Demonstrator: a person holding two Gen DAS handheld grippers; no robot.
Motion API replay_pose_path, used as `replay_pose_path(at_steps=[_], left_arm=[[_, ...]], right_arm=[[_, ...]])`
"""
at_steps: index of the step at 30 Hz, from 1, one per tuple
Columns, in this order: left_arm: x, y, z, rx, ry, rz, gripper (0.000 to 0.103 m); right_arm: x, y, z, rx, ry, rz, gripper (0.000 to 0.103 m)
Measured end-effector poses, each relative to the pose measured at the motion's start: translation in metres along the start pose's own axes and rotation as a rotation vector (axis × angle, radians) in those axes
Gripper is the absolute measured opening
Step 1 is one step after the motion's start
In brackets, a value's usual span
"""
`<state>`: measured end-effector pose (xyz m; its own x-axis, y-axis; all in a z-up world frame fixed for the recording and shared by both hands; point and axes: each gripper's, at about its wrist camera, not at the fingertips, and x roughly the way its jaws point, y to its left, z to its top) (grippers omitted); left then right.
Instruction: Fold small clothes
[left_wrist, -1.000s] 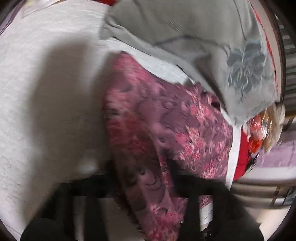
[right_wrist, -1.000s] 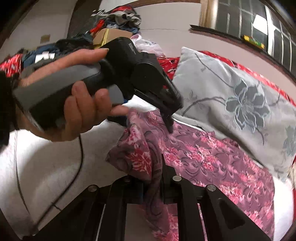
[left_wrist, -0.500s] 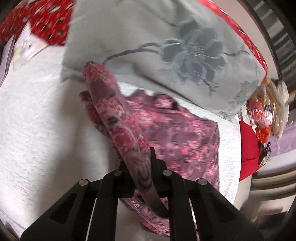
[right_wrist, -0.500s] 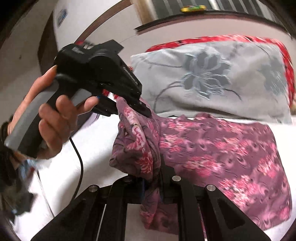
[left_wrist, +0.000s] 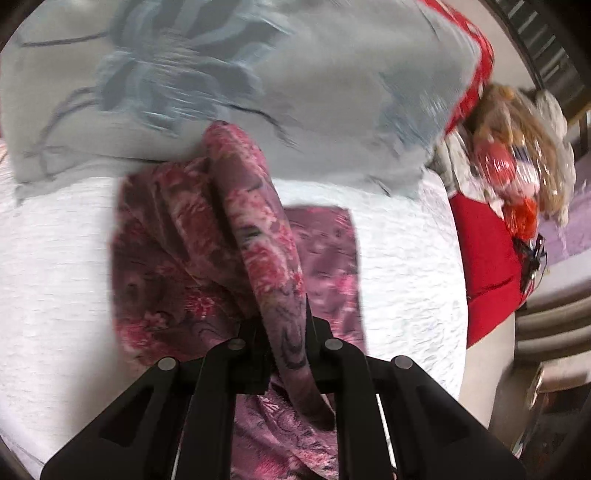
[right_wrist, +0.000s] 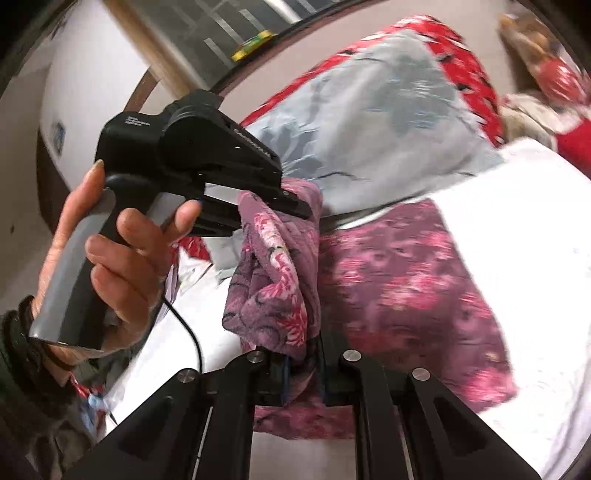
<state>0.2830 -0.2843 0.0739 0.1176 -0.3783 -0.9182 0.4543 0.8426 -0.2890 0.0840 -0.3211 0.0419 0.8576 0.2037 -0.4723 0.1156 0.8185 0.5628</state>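
A purple garment with pink flowers (left_wrist: 325, 258) lies partly spread on the white bedspread (left_wrist: 406, 266). My left gripper (left_wrist: 284, 328) is shut on a lifted edge of it, and a taut band of cloth runs from the jaws toward the pillow. In the right wrist view my right gripper (right_wrist: 303, 362) is shut on another part of the garment (right_wrist: 406, 280). A hand holds the left gripper (right_wrist: 295, 206) above it, clamped on the same raised fold. The lifted cloth hangs between the two grippers over the flat part.
A grey pillow with a blue flower print (left_wrist: 240, 85) lies just beyond the garment, on a red patterned cover (left_wrist: 480, 59). A red cushion (left_wrist: 487, 258) and a pile of wrapped items (left_wrist: 517, 162) sit to the right of the bed's edge. A black cable (right_wrist: 192, 332) trails from the hand.
Both grippers have carried the held edge of the garment across toward the pillow side, folding it over the flat part. The left gripper closed on the cloth early on; both views have rolled.
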Motion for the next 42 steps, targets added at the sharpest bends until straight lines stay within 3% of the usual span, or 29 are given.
replay_pose_path(at_steps=[4, 7, 10, 13, 14, 15, 17, 18, 21, 23, 25, 28, 30, 32, 34, 35, 36, 40, 42], left_arm=[[0.035, -0.037, -0.003, 0.047, 0.054, 0.018, 0.010], [0.049, -0.047, -0.008, 0.040, 0.069, 0.042, 0.017], [0.040, -0.038, -0.008, 0.009, 0.077, -0.023, 0.023], [0.008, -0.008, -0.003, -0.087, 0.008, -0.108, 0.029], [-0.005, 0.005, -0.002, -0.118, -0.025, -0.122, 0.041], [-0.017, 0.020, -0.002, -0.140, -0.056, -0.119, 0.054], [-0.037, 0.055, -0.008, -0.173, -0.118, -0.066, 0.063], [-0.041, 0.069, -0.013, -0.179, -0.130, -0.046, 0.063], [-0.037, 0.121, -0.040, -0.233, -0.122, -0.009, 0.063], [-0.025, 0.146, -0.055, -0.292, -0.104, -0.029, 0.063], [-0.011, 0.165, -0.073, -0.352, -0.083, -0.099, 0.063], [0.002, 0.178, -0.093, -0.405, -0.085, -0.211, 0.063], [0.002, 0.183, -0.100, -0.423, -0.117, -0.257, 0.063], [-0.002, 0.185, -0.104, -0.408, -0.146, -0.271, 0.063], [-0.010, 0.186, -0.107, -0.377, -0.188, -0.252, 0.063], [-0.015, 0.184, -0.106, -0.357, -0.207, -0.240, 0.063], [-0.019, 0.182, -0.107, -0.331, -0.231, -0.218, 0.063], [-0.021, 0.177, -0.096, -0.278, -0.239, -0.155, 0.063], [-0.013, 0.172, -0.094, -0.244, -0.234, -0.101, 0.064]], right_arm=[[-0.014, -0.037, -0.003, 0.095, 0.005, -0.028, 0.010], [-0.011, -0.064, -0.011, 0.178, 0.038, -0.045, 0.010], [0.001, -0.087, -0.022, 0.259, 0.103, -0.050, 0.010], [0.011, -0.100, -0.032, 0.325, 0.156, -0.035, 0.014], [0.011, -0.103, -0.033, 0.337, 0.162, -0.030, 0.015], [0.009, -0.104, -0.032, 0.343, 0.169, -0.024, 0.017], [-0.001, -0.102, -0.025, 0.317, 0.189, -0.034, 0.023], [-0.006, -0.103, -0.021, 0.309, 0.182, -0.042, 0.026], [-0.038, -0.111, 0.006, 0.288, 0.057, -0.068, 0.042], [-0.048, -0.116, 0.033, 0.273, -0.032, -0.101, 0.047], [-0.029, -0.117, 0.066, 0.250, -0.004, -0.074, 0.048], [0.037, -0.116, 0.102, 0.229, 0.134, -0.028, 0.056], [0.081, -0.116, 0.110, 0.218, 0.211, -0.035, 0.056], [0.112, -0.114, 0.109, 0.203, 0.254, -0.096, 0.057], [0.140, -0.115, 0.107, 0.199, 0.323, -0.105, 0.049], [0.145, -0.112, 0.108, 0.177, 0.332, -0.109, 0.015], [0.144, -0.106, 0.113, 0.136, 0.314, -0.082, 0.004], [0.115, -0.101, 0.138, 0.071, 0.131, -0.097, 0.004], [0.130, -0.121, 0.136, 0.116, 0.179, -0.175, 0.004]])
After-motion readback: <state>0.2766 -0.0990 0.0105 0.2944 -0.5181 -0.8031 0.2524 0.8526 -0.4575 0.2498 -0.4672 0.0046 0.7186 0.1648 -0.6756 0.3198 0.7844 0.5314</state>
